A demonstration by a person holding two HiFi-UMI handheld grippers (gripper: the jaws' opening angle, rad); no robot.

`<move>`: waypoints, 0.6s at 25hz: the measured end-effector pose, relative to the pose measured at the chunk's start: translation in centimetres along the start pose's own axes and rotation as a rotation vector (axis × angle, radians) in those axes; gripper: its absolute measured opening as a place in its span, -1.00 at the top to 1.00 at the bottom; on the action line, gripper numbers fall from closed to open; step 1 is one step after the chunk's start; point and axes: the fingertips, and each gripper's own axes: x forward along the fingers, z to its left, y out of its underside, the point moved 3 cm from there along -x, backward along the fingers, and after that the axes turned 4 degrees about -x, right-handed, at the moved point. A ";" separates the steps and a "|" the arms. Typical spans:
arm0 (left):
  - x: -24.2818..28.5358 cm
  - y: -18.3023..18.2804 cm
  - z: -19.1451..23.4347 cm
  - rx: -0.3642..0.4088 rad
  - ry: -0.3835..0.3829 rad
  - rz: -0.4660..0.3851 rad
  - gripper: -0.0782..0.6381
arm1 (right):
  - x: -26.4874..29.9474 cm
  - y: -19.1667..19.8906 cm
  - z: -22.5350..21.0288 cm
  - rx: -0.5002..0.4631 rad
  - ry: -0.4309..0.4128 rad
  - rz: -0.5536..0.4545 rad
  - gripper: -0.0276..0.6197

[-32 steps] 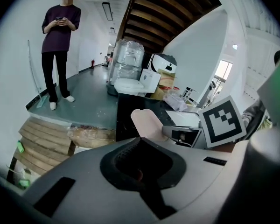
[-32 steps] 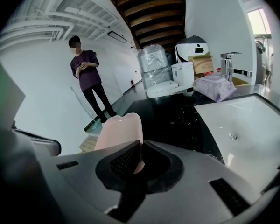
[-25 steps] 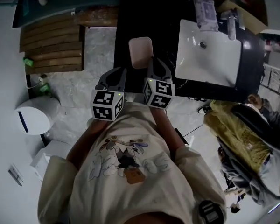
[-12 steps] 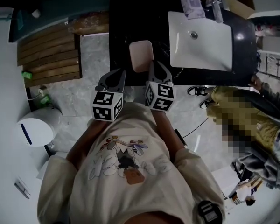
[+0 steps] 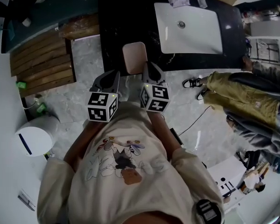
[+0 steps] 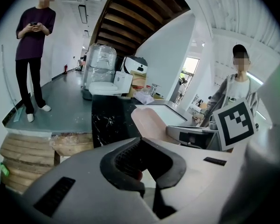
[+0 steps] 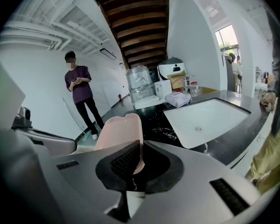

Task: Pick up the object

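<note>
Evidently a late stage of the pick-up. The right gripper [image 5: 151,70], at the centre of the head view, has its jaws clamped on the lower edge of the pink object [image 5: 134,57], a thin flat piece with rounded corners. In the right gripper view the piece stands upright out of the dark pads, which press on it from both sides. It touches nothing else. The black tabletop [image 5: 123,17] and the white sink [image 5: 189,22] lie behind it, toward the upper right of the frame.

The left gripper [image 5: 113,77] hangs just beside the right one, at centre left. In the left gripper view its jaws sit together. A faint pink spot shows at the gap, too small to identify, and no object is plainly held.

Judged from these views, grasp and lift are done, since the object's weight is carried by the right jaws alone and no surface supports it. What remains, if anything, is to keep the thin edge from slipping or twisting in the pads.
</note>
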 end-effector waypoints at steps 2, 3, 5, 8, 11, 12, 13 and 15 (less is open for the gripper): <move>-0.9 0.5 -0.6 0.008 0.012 -0.009 0.74 | -1.4 0.5 0.2 0.002 0.011 -0.007 0.81; -1.4 0.8 -0.9 0.010 0.018 -0.013 0.74 | -2.1 0.7 0.3 0.004 0.017 -0.011 0.81; -2.3 1.4 -1.5 0.013 0.030 -0.018 0.74 | -3.6 1.2 0.4 0.008 0.029 -0.020 0.82; -3.2 2.5 -2.4 0.023 0.049 -0.028 0.74 | -5.4 2.2 0.3 0.012 0.047 -0.034 0.81; -4.3 3.6 -3.2 0.028 0.061 -0.034 0.74 | -7.4 3.2 0.4 0.014 0.060 -0.041 0.81; -4.7 3.9 -3.5 0.028 0.065 -0.036 0.74 | -8.1 3.5 0.5 0.015 0.063 -0.044 0.82; -5.1 4.2 -3.8 0.028 0.069 -0.039 0.74 | -8.7 3.8 0.6 0.016 0.066 -0.047 0.81; -5.8 4.8 -4.4 0.030 0.075 -0.045 0.74 | -9.9 4.3 0.7 0.019 0.070 -0.055 0.81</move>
